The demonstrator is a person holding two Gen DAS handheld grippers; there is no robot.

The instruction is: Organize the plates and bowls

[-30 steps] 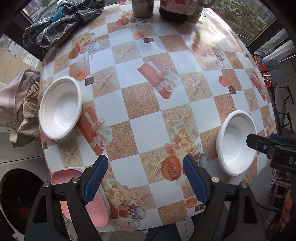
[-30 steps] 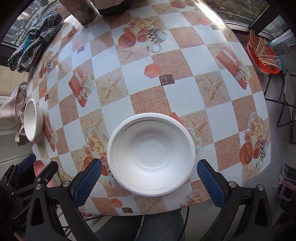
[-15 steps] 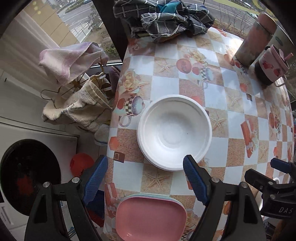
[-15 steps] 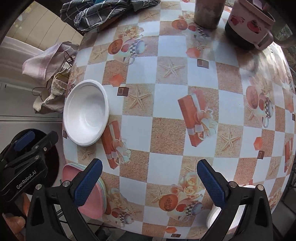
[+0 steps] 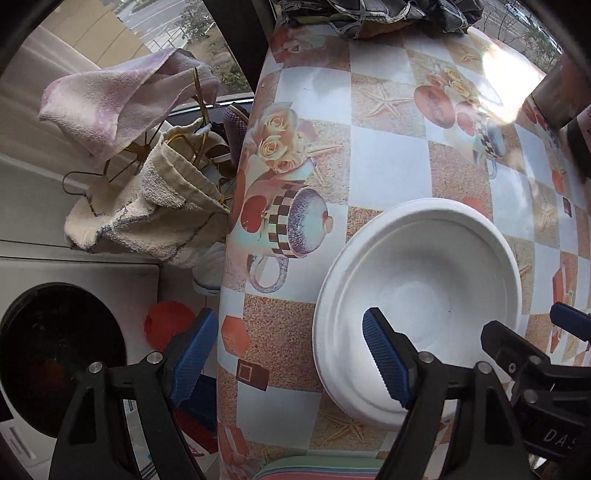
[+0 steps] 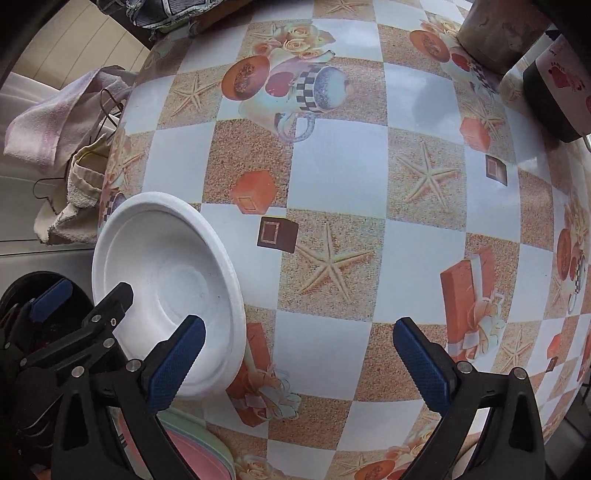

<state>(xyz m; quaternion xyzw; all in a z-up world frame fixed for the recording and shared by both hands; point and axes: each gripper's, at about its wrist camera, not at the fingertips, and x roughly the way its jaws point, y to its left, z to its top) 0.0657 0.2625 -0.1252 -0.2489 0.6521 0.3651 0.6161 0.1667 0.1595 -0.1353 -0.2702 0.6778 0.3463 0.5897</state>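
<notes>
Shifted since earlier: both views, from table centre to its left edge. Round white foam bowl (image 5: 421, 299) near edge, beside stacked pink plates (image 6: 195, 454). Left gripper (image 5: 288, 354) closing, straddling bowl rim, likely for lifting. Right gripper (image 6: 299, 365) wide, empty, above checkered tablecloth (image 6: 332, 155).

Surface (image 6: 332, 166) with a checkered printed cover, bearing a white bowl (image 6: 166, 291) at its left edge, stacked pastel plates (image 6: 199, 454) nearest, and crumpled plaid cloth (image 5: 369, 14) far.
</notes>
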